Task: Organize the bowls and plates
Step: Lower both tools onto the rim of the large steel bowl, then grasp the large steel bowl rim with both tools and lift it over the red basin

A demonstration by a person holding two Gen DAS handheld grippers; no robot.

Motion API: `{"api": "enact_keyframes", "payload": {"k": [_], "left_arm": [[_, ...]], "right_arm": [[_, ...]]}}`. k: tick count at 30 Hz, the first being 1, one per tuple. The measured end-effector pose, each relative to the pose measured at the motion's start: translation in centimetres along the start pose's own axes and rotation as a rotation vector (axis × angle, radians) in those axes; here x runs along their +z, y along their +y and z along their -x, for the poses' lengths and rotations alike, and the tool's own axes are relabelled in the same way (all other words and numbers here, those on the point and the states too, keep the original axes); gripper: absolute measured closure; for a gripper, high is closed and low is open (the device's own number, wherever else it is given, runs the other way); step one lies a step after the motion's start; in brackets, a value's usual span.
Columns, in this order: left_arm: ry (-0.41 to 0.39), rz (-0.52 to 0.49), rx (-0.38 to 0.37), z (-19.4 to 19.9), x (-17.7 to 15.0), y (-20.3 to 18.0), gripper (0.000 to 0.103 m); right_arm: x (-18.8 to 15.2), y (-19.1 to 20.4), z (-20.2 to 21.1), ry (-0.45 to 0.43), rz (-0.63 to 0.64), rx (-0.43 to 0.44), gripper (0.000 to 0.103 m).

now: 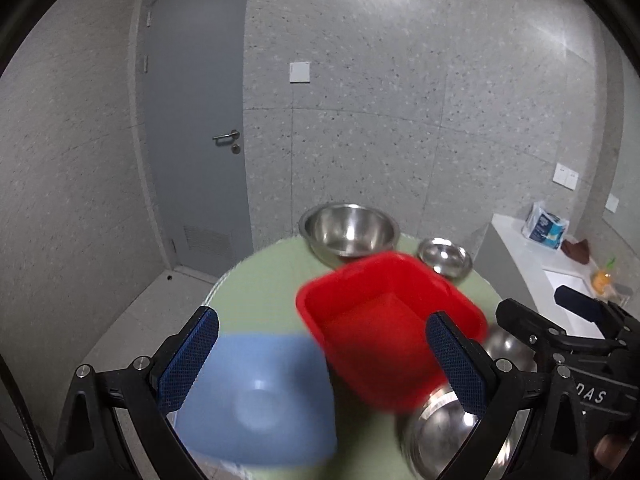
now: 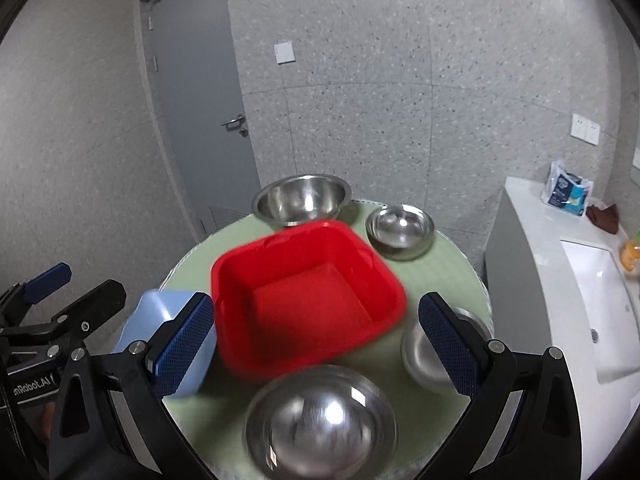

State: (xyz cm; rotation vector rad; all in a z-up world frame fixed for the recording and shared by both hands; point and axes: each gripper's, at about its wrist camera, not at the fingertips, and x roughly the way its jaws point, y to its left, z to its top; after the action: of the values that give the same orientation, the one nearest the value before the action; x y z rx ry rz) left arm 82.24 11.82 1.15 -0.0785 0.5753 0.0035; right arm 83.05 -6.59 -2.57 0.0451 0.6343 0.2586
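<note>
Round green table [image 2: 440,264] crowded to its edges; red basin [image 2: 304,296] sits centrally.

Both grippers, left gripper [image 1: 320,356] and right gripper [image 2: 316,344], have black frames, silver screws, blue textured pads [image 1: 188,364]; white lettering is perhaps "DAS".

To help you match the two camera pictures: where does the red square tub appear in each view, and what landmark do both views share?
Left wrist view: the red tub sits right of centre, low in the picture, on the green table.
Right wrist view: the red tub sits near the centre.
Shared landmark: the large steel bowl just behind the tub.
</note>
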Motion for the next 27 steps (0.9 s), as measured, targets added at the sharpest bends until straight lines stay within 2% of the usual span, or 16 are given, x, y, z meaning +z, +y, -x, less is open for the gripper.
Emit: {"api": "enact_keyframes", "payload": {"k": [6, 10, 12, 15, 20, 23, 25, 27], "left_arm": [[0.052, 0.013, -0.038, -10.9, 7.7, 3.1, 0.001], [0.147, 0.026, -0.053, -19.8, 12.3, 5.0, 0.001], [0.222, 0.031, -0.065, -25.6, 14.2, 5.9, 0.001], [0.316, 0.037, -0.064, -33.2, 15.7, 6.8, 0.001], [0.423, 0.028, -0.046, -42.7, 16.0, 7.3, 0.002], [0.474, 0.034, -0.065, -46.8, 15.8, 7.4, 0.01], [0.497, 0.029, -0.077, -49.0, 15.7, 7.3, 0.02], [0.533, 0.018, -0.101, -51.1, 15.5, 7.1, 0.041]], "right_arm": [[5.7, -1.5, -7.8, 0.085, -0.068, 0.002, 0.0], [9.1, -2.4, -13.2, 0.142, -0.123, -0.01, 0.0], [10.4, -3.0, -16.2, 0.186, -0.146, -0.025, 0.0], [11.6, -3.9, -21.2, 0.256, -0.178, -0.036, 0.0], [12.0, -5.9, -28.8, 0.389, -0.233, -0.061, 0.0], [11.9, -6.7, -31.6, 0.431, -0.243, -0.069, 0.0], [11.8, -7.0, -32.9, 0.446, -0.241, -0.054, 0.0], [11.3, -7.2, -34.0, 0.476, -0.249, -0.048, 0.003]]}}
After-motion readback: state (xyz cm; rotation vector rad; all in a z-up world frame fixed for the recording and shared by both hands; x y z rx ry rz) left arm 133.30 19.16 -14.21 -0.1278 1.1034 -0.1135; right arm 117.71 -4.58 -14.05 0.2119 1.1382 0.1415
